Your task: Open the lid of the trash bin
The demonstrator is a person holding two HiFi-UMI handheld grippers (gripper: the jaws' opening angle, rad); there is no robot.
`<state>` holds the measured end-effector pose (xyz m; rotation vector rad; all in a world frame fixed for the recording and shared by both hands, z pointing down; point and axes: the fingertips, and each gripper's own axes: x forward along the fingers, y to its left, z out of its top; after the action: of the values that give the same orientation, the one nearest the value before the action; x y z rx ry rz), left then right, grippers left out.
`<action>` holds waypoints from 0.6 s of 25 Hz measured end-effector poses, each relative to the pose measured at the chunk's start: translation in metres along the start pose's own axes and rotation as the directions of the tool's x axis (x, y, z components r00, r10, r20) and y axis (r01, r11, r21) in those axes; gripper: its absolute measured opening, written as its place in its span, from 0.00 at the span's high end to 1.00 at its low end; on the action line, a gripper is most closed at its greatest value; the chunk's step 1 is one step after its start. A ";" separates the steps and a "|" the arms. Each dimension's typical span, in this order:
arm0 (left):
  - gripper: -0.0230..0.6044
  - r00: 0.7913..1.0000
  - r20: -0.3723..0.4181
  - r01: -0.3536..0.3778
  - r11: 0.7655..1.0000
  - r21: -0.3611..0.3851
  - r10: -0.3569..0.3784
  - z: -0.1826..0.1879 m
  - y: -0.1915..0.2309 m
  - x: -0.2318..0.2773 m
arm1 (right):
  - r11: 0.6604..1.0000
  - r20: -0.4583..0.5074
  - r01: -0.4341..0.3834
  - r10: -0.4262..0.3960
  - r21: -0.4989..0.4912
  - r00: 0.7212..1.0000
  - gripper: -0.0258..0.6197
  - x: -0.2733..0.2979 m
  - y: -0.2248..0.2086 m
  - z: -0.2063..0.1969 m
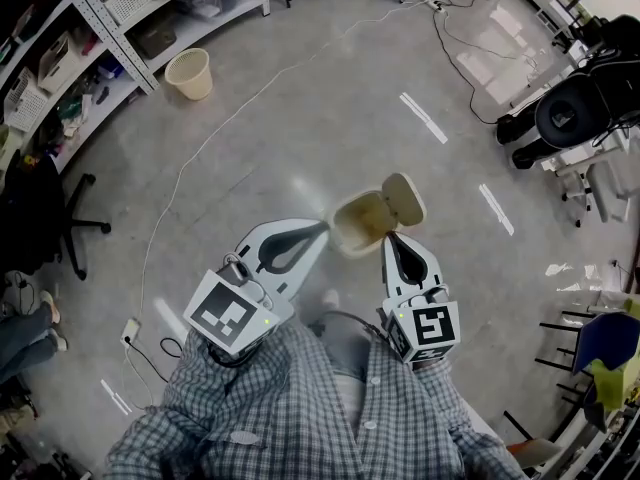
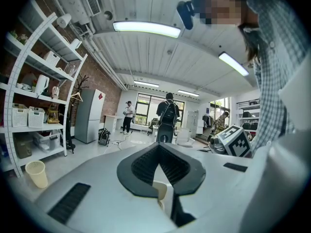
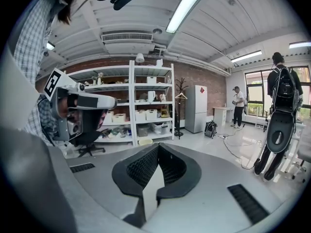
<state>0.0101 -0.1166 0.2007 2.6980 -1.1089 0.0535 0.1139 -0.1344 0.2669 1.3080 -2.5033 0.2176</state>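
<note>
Bright ceiling strips (image 2: 146,29) — fisheye warp (corners v. dark).

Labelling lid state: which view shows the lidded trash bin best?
Head view: the trash bin sits whole from above, its lid raised, inside visible. Left gripper view shows only a cream sliver, probably its rim, through the jaw gap. Right gripper view shows nothing clearly of it.

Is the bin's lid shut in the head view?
No, the lid stands tipped up at the far side of the bin, and the bin's inside shows.
</note>
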 end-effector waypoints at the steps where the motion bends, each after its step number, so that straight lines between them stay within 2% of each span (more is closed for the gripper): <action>1: 0.96 1.000 -0.002 0.000 1.000 -0.001 0.000 0.000 0.000 0.000 | 1.000 -0.001 -0.003 0.003 0.000 1.000 0.93 0.000 0.001 0.000; 15: 0.96 1.000 -0.018 0.004 1.000 0.008 -0.003 -0.002 -0.002 -0.002 | 1.000 -0.019 -0.005 0.005 0.003 1.000 0.93 -0.001 0.002 -0.005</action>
<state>0.0098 -0.1134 0.2020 2.7011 -1.1010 0.0819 0.1136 -0.1308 0.2712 1.2953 -2.4913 0.2339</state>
